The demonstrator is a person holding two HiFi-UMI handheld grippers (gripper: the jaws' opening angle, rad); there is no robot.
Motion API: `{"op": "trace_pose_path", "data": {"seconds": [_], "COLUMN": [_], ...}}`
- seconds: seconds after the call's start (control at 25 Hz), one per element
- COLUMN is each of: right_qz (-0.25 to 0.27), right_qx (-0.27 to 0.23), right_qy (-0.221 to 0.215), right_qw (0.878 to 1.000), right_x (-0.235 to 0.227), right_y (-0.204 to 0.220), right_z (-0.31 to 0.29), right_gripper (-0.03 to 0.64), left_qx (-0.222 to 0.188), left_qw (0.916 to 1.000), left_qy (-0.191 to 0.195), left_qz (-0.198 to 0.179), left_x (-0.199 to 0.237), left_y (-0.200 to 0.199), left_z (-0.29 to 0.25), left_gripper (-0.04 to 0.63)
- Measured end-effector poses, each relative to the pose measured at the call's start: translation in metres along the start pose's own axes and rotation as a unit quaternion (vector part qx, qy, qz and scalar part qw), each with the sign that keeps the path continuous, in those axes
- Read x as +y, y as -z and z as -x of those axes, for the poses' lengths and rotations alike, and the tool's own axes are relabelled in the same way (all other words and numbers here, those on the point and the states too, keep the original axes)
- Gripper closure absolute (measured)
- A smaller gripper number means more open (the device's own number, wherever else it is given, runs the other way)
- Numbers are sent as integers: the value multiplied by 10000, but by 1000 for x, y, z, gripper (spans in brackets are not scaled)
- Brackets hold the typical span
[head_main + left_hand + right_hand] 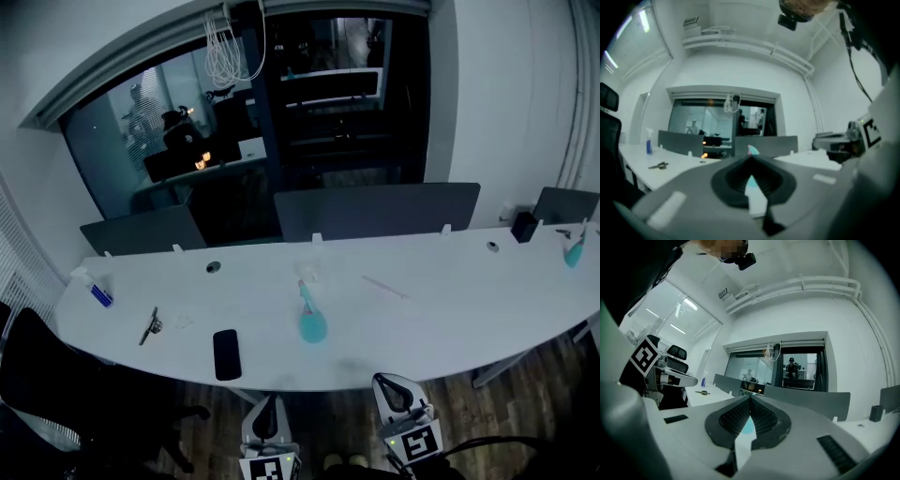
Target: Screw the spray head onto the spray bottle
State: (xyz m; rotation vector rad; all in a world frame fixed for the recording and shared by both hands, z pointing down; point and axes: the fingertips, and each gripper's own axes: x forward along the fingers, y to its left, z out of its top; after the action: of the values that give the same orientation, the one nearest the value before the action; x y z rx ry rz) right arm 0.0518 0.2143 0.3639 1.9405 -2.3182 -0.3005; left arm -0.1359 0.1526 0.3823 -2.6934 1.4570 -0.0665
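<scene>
L gripper (266,408): we're holding it level, short of the desk (422,323) front edge, jaws pressed together, nothing btwn them.
R gripper (389,384): we're holding it just beside the L, also level, jaws pressed together, empty.
Phone (226,353): lying flat near the front edge, left of the bottle.
Spray bottle (312,325): standing upright mid-desk, ahead of both grippers and well apart from them; teal bulb body, thin neck.
Spray head (307,273): pale piece seemingly sitting atop the neck; we're not managing to tell if it's threaded tight or only resting.
Stage: we're reading this as fitting either a head yet to be tightened, or a head already on w/ grippers clear.
Doing it well: we're judging the bulb as tippy under that tall neck. Any twist on the head wants the other gripper steadying the body low, w/ the head square to the neck.
Thin white stick (385,287): lying right of the bottle; can't tell what it is.
2nd teal bottle (573,251): far right.
</scene>
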Motion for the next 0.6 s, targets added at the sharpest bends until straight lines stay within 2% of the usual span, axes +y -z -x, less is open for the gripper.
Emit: {"op": "trace_pose_path", "data": {"seconds": [0.32, 0.6], "right_qz": [-39, -24], "right_qx": [-191, -162], "right_qy": [-56, -106], "right_qw": [9998, 9998], "right_x": [13, 21], "right_y": [-11, -13], "right_z": [-1, -4], "right_gripper": [612, 612], "left_qx": [-137, -149], "left_qw": [9997, 9999], "left_qy": [190, 20], "left_qz": [117, 73], "left_x": [-18, -4], "left_y": [-8, -8], "left_z": [7, 15], "left_gripper": [594, 594]}}
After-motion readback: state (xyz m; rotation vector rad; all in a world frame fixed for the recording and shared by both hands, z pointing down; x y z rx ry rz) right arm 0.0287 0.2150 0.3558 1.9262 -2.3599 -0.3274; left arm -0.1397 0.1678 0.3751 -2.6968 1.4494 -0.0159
